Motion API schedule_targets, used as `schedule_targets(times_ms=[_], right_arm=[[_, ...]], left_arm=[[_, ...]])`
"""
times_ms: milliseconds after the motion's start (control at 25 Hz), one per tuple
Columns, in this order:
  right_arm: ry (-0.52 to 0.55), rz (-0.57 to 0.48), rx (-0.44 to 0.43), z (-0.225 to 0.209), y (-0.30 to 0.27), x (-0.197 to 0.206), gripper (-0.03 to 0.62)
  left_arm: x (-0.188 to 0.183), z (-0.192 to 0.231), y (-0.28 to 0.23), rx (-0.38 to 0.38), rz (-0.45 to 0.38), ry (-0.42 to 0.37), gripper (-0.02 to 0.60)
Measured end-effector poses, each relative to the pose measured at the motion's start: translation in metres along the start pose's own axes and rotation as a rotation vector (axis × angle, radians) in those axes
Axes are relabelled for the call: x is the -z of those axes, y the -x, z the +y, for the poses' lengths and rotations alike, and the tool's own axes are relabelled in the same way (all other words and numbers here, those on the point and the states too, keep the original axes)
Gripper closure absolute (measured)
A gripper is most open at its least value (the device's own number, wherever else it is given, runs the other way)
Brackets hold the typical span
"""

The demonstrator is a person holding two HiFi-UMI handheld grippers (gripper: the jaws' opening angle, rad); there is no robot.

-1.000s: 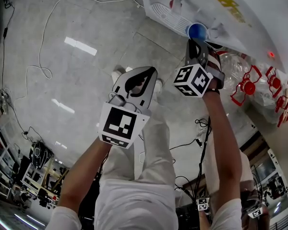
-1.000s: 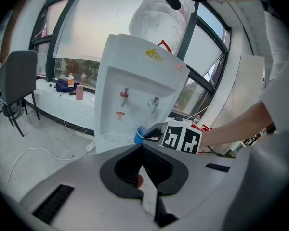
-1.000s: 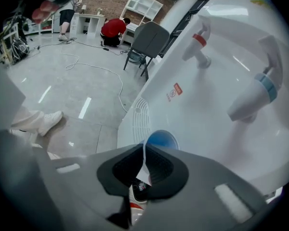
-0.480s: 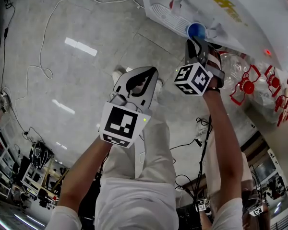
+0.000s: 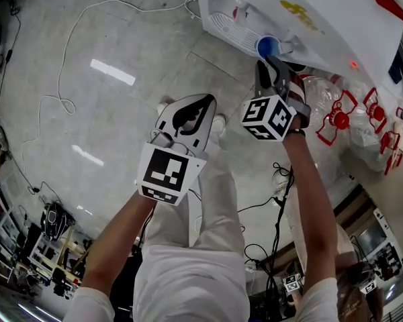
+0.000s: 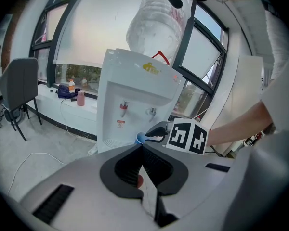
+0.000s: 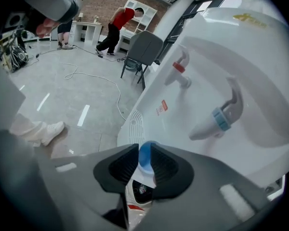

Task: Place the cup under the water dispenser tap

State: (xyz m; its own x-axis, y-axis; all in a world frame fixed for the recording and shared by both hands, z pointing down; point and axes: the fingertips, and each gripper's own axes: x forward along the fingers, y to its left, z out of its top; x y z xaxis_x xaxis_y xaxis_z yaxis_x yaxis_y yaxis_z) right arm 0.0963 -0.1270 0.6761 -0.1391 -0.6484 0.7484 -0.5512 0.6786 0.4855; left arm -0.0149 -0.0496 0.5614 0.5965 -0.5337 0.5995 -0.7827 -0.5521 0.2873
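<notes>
- Just been opening at the right tongs (image 5: 270,64): wide now, blue cup (image 5: 267,46) loose between them.
- Sits at the water dispenser's (image 5: 336,19) drip tray (image 5: 230,24), close under the blue-collared tap (image 7: 221,118).
- Left tongs (image 6: 138,148): pinched together, empty, well back.
- Looks placed; remains only to back out without tipping it.

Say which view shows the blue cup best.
Head view: the blue cup shows its open mouth at the water dispenser. Right gripper view gives a sliver between the right gripper's jaws, which have just been opening; left gripper view shows it tiny, partly behind that gripper.
</notes>
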Motion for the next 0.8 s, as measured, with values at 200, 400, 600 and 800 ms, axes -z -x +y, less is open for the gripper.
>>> schedule_targets(times_ms=[200, 400, 600, 800], right_arm=[[-0.018, -0.038, 0.014, -0.004, 0.021, -0.013, 0.571], [-0.043, -0.049, 0.002, -0.005, 0.044, -0.022, 0.583], [-0.079, -0.069, -0.004, -0.013, 0.069, -0.033, 0.583], [-0.139, -0.091, 0.001, -0.027, 0.095, -0.042, 0.583]], left_arm=[[-0.007, -0.003, 0.011, -0.007, -0.009, -0.001, 0.580], [-0.015, -0.010, 0.024, -0.007, -0.012, 0.000, 0.580], [-0.025, -0.018, 0.033, 0.001, -0.016, -0.002, 0.580], [-0.039, -0.023, 0.042, -0.001, -0.027, -0.015, 0.580]])
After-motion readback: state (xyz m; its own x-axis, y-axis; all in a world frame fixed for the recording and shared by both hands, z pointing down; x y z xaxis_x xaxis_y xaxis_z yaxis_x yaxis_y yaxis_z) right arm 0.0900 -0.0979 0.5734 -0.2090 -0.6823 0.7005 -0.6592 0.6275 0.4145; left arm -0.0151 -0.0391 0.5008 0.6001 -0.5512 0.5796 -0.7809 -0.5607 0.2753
